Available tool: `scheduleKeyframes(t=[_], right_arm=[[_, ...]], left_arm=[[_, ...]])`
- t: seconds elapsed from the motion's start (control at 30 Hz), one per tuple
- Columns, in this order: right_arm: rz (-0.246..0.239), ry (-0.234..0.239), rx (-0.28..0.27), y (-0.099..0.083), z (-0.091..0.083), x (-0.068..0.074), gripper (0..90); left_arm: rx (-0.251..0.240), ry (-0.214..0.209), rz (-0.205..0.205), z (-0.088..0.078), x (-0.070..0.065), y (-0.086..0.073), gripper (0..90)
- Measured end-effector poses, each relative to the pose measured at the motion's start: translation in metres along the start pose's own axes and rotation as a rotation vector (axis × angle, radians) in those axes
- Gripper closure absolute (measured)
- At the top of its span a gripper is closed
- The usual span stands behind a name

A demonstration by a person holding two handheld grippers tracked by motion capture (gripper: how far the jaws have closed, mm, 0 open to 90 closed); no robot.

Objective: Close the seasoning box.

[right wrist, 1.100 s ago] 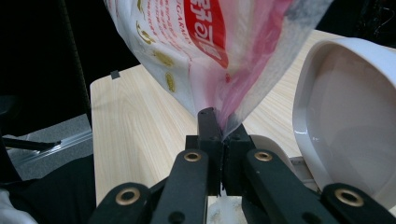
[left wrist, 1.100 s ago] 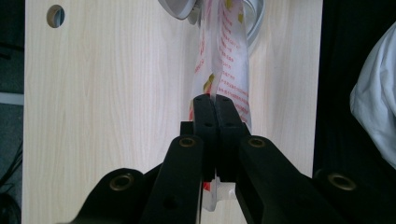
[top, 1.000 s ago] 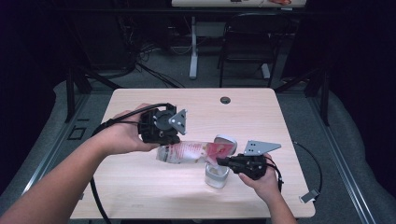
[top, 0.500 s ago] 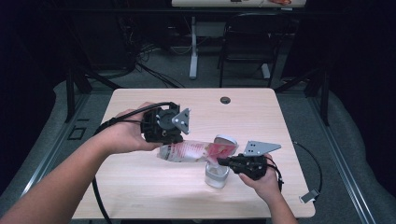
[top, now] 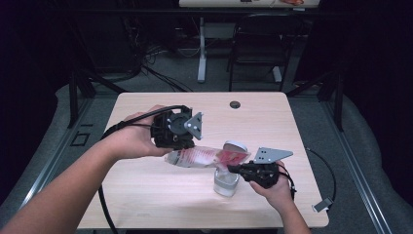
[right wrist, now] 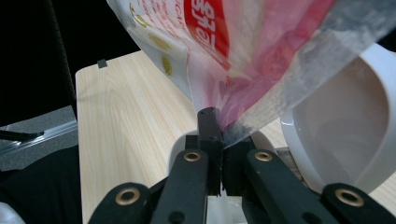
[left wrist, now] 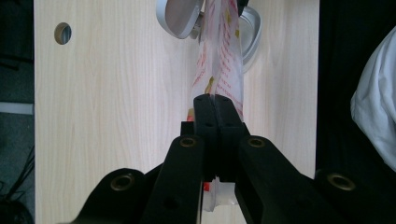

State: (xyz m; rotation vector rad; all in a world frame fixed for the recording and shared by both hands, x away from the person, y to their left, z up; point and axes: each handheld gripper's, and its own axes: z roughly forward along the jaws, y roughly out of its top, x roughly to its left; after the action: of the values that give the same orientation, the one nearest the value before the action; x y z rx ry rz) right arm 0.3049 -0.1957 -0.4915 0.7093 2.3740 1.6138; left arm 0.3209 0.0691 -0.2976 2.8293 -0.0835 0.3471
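Holding a clear plastic bag point(top: 202, 157) w/ red print between both tools, above the table point(top: 146, 195), stretched out almost level. L gripper point(top: 181, 142) is pinching one end, jaws fully together on the film; in the left gripper view the bag point(left wrist: 219, 70) is running straight away from the jaws toward the container. R gripper point(top: 234, 169) is clamped tight on the other end, near the mouth; the right gripper view is showing film bunched at its tips point(right wrist: 219, 126).

Bag's long axis is lying left-to-right across the table in the high view, slightly tilted, R end lower. That lower end is pointing down at the small clear container point(top: 226, 181) sitting on the table just under R gripper. A round lid point(top: 235, 146) is lying just behind the bag, close to the container.

Risks, as I'm judging them:
- Film is thin and slick; either pinch is only catching a narrow strip, so a tug could be pulling it free and dropping that end.
- Mouth isn't plainly centred over the container; if L end is lifting more, contents could be spilling onto the wood beside it.
- Container looks light; bag or R gripper brushing it could be tipping or shoving it.
- Can't tell how much is left inside the bag.
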Motion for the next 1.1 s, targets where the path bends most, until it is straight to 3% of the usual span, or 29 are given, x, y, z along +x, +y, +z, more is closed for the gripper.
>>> scheduleKeyframes(t=[1.1], right_arm=[[-0.012,-0.022,0.012,-0.003,-0.001,0.000,89.4]], left_arm=[[0.011,0.001,0.025,-0.001,0.001,0.013,90.0]])
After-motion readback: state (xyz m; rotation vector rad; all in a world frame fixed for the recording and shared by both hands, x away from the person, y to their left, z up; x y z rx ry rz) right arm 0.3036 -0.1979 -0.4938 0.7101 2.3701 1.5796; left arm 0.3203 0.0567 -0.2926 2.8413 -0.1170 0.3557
